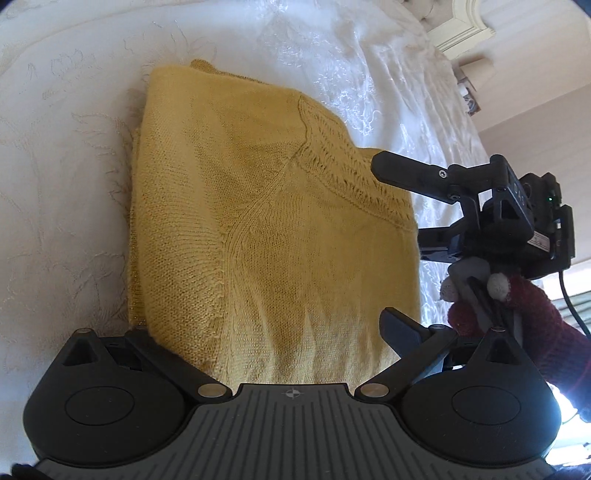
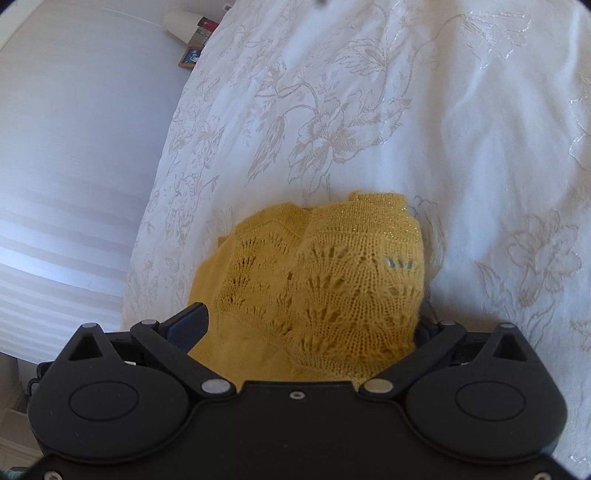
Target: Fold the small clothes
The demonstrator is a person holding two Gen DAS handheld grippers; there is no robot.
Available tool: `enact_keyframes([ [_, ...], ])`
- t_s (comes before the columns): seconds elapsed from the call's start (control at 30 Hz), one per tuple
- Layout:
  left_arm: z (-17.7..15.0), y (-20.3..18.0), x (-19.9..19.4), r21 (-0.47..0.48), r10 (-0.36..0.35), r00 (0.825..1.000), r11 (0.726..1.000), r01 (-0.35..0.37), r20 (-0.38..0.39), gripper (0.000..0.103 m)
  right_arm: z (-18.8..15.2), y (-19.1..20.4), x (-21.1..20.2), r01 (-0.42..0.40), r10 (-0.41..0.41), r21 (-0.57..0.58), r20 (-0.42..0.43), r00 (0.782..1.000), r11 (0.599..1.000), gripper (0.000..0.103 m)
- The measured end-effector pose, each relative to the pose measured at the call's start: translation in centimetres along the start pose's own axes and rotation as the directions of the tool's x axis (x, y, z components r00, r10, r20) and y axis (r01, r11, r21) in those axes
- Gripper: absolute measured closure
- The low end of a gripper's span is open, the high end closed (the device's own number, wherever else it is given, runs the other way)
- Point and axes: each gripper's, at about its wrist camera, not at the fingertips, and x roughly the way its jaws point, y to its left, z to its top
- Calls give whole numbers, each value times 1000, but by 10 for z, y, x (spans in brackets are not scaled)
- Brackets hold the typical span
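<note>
A mustard-yellow knitted sweater (image 1: 258, 206) lies folded on a white embroidered bedspread (image 1: 66, 155). My left gripper (image 1: 266, 325) stands wide open at the sweater's near edge. Its right finger (image 1: 399, 325) shows, while the left fingertip is covered by the knit. My right gripper (image 1: 399, 201), held by a hand in a dark red glove (image 1: 532, 317), is open at the sweater's right edge, one finger above the lace panel. In the right wrist view a lace-knit fold (image 2: 332, 280) bulges between the open fingers of the right gripper (image 2: 310, 317). The left finger (image 2: 192, 321) shows; the other is hidden.
The bedspread (image 2: 406, 110) stretches beyond the sweater on every side. A carved cream headboard (image 1: 461, 26) and a small lamp (image 1: 476, 70) stand at the far right. A pale wall (image 2: 74, 147) with a lamp and a small frame (image 2: 190, 55) borders the bed's edge.
</note>
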Motion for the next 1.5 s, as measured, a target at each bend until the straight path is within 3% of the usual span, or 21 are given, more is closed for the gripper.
enact_keyframes([
  [0.17,-9,1,-5,11,-10,1000,1000,10,11,1,-8,-1,-5,5,-5,-2,24,1000,1000,0],
  [0.4,-24,7,-12,-45,-51,999,998,50,-7,4,-12,-2,-11,7,-7,21,-7,1000,1000,0],
  [0.47,-25,5,-13,-20,-26,1000,999,26,-15,14,-13,0,-12,19,-19,23,-12,1000,1000,2],
  [0.5,-25,5,-15,-16,-14,1000,1000,14,-14,24,-14,1,-13,39,-39,17,-12,999,999,8],
  [0.53,-25,8,-16,-20,-19,1000,1000,19,-10,49,-15,3,-14,66,-66,14,-13,998,998,23],
  [0.57,-25,12,-16,-36,-20,1000,999,20,-12,66,-15,4,-15,95,-95,16,-18,995,995,35],
  [0.6,-25,18,-15,-64,-41,999,997,40,-24,87,-16,3,-17,110,-110,24,-24,994,994,57],
  [0.67,-26,25,-14,-98,-90,995,991,87,-31,89,-20,5,-22,108,-108,29,-15,994,994,58],
  [0.9,-41,-5,-33,-91,-123,992,989,120,-25,89,-43,43,-56,129,-129,-3,39,991,992,61],
  [1.07,-90,-45,-42,-67,-152,987,987,148,-53,89,-80,50,-101,128,-128,-18,18,992,992,62],
  [1.27,-161,-100,-43,-33,-167,982,986,165,-89,89,-141,31,-172,122,-122,-8,-12,992,993,63],
  [1.37,-191,-121,-35,-12,-135,986,991,135,-102,88,-166,13,-202,143,-143,-20,-20,989,990,63],
  [1.43,-208,-127,-22,-23,-60,993,998,58,-103,85,-178,-3,-213,213,-215,-48,-28,976,976,61],
  [1.5,-222,-127,-11,-14,55,995,998,-56,-83,81,-186,-22,-219,316,-317,-63,-12,948,947,59],
])
